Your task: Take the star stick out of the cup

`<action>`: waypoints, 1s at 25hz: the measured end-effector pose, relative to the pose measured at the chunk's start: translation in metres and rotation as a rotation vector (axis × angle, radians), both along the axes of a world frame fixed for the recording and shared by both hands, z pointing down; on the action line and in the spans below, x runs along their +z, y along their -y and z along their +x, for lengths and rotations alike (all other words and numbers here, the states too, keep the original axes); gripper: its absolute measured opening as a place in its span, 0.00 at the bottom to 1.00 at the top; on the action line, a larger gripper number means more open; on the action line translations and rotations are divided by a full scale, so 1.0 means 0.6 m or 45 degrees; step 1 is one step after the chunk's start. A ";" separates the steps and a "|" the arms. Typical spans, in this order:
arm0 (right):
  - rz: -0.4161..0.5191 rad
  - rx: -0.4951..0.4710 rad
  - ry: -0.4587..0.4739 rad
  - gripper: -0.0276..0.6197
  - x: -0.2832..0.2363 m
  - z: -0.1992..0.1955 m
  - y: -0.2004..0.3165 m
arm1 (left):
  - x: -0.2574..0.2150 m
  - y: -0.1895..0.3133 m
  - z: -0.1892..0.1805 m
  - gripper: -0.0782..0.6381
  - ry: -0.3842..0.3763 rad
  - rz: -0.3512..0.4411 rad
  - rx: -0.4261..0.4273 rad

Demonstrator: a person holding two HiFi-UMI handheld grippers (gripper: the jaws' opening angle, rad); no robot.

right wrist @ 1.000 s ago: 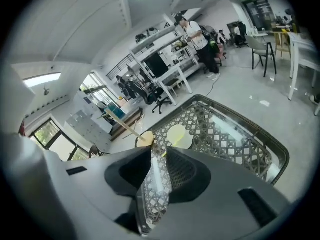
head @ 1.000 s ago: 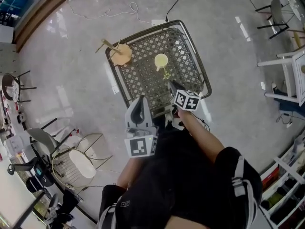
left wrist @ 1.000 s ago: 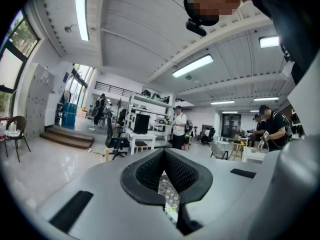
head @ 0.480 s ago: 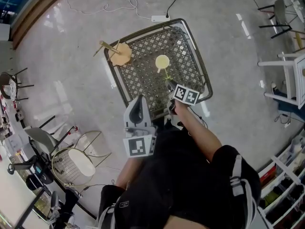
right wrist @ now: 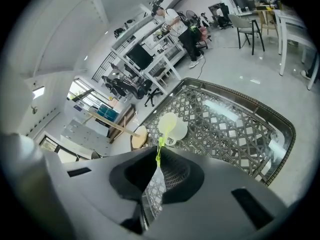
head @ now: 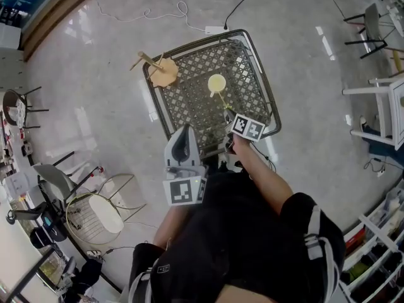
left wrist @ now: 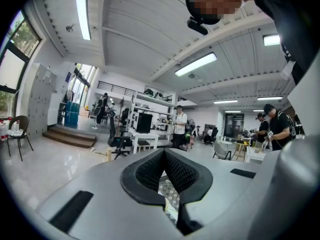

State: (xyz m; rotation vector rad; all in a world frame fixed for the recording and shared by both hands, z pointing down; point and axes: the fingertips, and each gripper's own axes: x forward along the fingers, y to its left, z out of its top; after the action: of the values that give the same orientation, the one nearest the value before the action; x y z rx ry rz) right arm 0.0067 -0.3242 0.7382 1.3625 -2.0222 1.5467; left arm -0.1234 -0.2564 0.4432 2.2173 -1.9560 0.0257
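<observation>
A pale yellow cup (head: 216, 83) stands on the dark lattice table (head: 252, 50). A thin yellow-green star stick (head: 222, 100) slants out of it toward me. My right gripper (head: 226, 112) is just near of the cup, and its jaws are closing with the stick between the pads. In the right gripper view the stick (right wrist: 159, 151) runs from the cup (right wrist: 173, 129) into the right gripper's (right wrist: 157, 167) narrow slit. My left gripper (head: 183, 142) hovers over the table's near edge, away from the cup. In its own view the left gripper (left wrist: 163, 158) has pads meeting and holds nothing.
A round wooden disc with a stick (head: 163, 72) sits at the table's far left corner. Cables and a power strip (head: 214, 29) lie on the floor beyond. White chairs (head: 379, 100) stand at the right, a wire stool (head: 101, 216) at the left. The table rim (right wrist: 280, 121) curves at the right.
My right gripper has edged forward toward the cup, and its tips have come onto the stick. The left gripper has stayed where it was.
</observation>
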 end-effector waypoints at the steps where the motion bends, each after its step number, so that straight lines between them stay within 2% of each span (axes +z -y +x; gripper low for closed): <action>1: 0.009 0.003 -0.002 0.08 -0.004 0.005 -0.006 | -0.006 -0.005 0.002 0.13 -0.005 0.012 -0.006; 11: 0.168 0.022 0.061 0.07 -0.083 0.070 -0.096 | -0.042 -0.140 0.040 0.13 0.044 0.110 -0.043; 17: 0.239 0.038 0.112 0.07 -0.138 0.102 -0.155 | -0.069 -0.214 0.050 0.13 0.127 0.135 -0.052; 21: 0.281 0.059 0.119 0.07 -0.176 0.109 -0.193 | -0.080 -0.246 0.050 0.13 0.084 0.157 -0.054; 25: 0.398 0.055 0.097 0.07 -0.236 0.107 -0.212 | -0.091 -0.250 0.057 0.13 0.057 0.184 -0.007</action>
State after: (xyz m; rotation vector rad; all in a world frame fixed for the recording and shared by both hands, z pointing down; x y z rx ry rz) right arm 0.0708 -0.1968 0.5968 1.4833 -2.3748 1.3599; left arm -0.0893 -0.1062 0.3888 2.3188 -2.0483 -0.0695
